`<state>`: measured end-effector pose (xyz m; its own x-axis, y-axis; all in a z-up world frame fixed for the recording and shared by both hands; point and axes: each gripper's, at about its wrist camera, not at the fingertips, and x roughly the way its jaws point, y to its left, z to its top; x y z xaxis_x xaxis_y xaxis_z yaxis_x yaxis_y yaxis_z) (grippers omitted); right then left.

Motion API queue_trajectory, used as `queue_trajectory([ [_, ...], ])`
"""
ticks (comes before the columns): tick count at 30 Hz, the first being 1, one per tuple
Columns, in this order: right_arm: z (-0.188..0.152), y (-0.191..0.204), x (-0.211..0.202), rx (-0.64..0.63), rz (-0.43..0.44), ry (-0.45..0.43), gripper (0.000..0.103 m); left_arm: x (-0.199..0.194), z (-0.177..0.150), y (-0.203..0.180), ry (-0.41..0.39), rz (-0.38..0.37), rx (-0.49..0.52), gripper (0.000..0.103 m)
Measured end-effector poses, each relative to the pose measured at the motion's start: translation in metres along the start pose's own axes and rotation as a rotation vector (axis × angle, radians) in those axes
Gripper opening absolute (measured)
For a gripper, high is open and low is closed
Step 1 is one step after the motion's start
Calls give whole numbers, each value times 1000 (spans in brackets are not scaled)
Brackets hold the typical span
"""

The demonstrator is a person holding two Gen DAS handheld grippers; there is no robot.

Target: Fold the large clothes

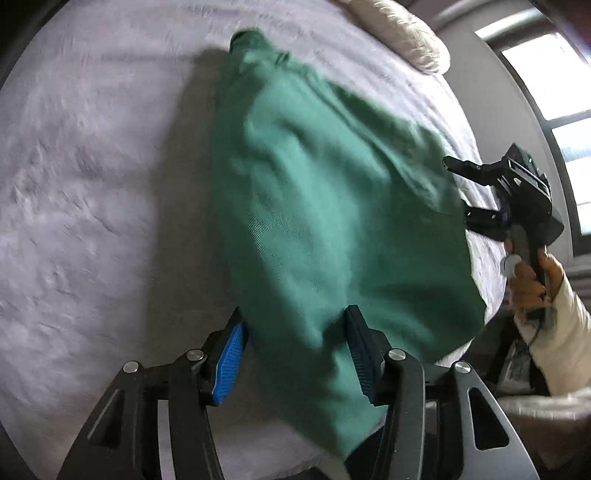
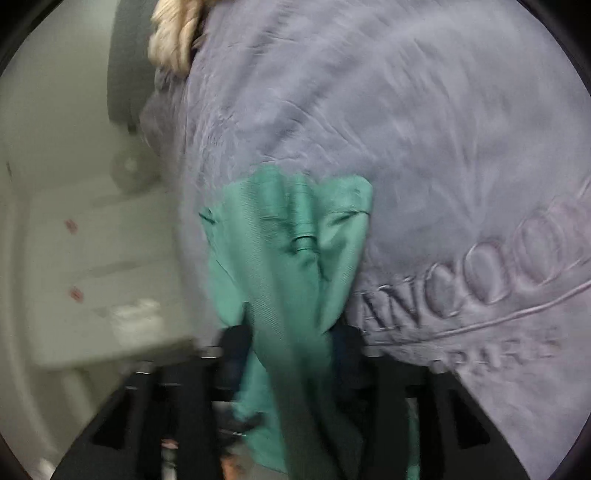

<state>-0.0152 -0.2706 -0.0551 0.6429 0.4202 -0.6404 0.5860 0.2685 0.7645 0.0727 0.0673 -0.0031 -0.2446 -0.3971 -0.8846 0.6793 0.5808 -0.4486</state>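
A large green garment [image 1: 332, 206] lies stretched over the lilac bedspread [image 1: 92, 184], from the far middle toward the near edge. My left gripper [image 1: 295, 350] stands with jaws apart, and the garment's near end drapes between its blue-padded fingers [image 1: 231, 354]. My right gripper [image 1: 458, 184] shows at the garment's right edge, jaws apart. In the right wrist view the green cloth [image 2: 288, 258] hangs between that gripper's [image 2: 291, 343] dark, blurred fingers.
A cream fluffy pillow [image 1: 410, 33] lies at the bed's far right corner. A window [image 1: 554, 103] is on the right wall. The bedspread has embossed lettering [image 2: 472, 284]. A white cabinet [image 2: 92, 258] stands left of the bed.
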Motion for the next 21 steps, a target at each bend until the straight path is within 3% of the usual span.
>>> queue_trajectory([
  [3, 5, 23, -17, -106, -114, -54, 60, -28, 17, -1, -96, 29, 24, 53],
  [5, 11, 31, -14, -119, -106, -40, 57, -32, 37, -6, -151, 54, 18, 53],
  [7, 16, 37, -2, -126, -96, -16, 19, -29, 51, -7, -193, 80, 9, 53],
  [8, 13, 42, 0, -141, -119, -15, 11, -23, 62, -9, -208, 87, 2, 53],
  [12, 12, 42, -8, -185, -193, -70, 7, 34, 88, -36, -176, 156, 23, 53],
  [14, 12, 27, -7, -174, -241, -80, 6, 52, 85, -34, -152, 232, 62, 53],
  [16, 21, 2, 0, -110, -252, -66, 6, 64, 80, -36, -151, 291, 104, 62],
  [18, 26, -14, 9, -80, -265, -52, 6, 66, 76, -32, -142, 296, 95, 68],
  [21, 24, -24, 8, -32, -242, -52, 7, 57, 73, -26, -121, 281, 58, 68],
])
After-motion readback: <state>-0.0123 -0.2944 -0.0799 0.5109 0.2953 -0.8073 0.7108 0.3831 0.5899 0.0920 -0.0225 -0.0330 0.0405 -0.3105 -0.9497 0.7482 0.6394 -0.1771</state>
